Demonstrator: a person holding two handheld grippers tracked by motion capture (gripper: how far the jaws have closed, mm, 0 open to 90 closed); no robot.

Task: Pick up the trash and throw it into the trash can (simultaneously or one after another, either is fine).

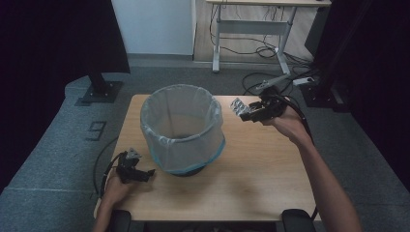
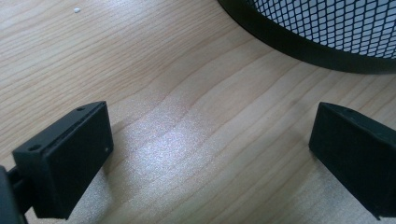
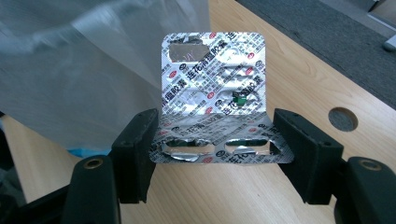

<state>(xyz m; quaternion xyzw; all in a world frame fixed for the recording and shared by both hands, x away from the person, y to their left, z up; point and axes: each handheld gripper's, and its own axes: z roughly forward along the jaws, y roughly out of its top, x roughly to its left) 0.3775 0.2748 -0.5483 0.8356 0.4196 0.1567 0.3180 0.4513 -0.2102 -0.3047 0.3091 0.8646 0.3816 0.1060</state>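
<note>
The bin (image 1: pixel 183 129), lined with a clear bag, looks empty. The right gripper (image 1: pixel 244 112) clamps a bent foil blister pack (image 3: pixel 213 93) beside its rim. The left gripper (image 1: pixel 145 174) rests on the worktop (image 1: pixel 261 169), fingers wide.

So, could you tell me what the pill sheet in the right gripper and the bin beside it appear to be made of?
The pill sheet looks like thin aluminium foil: shiny, crinkled, creased into a bend, with torn-open pockets. The bin seems to be black metal mesh with a solid base band. Its liner looks like thin translucent plastic film, folded over the rim.
</note>
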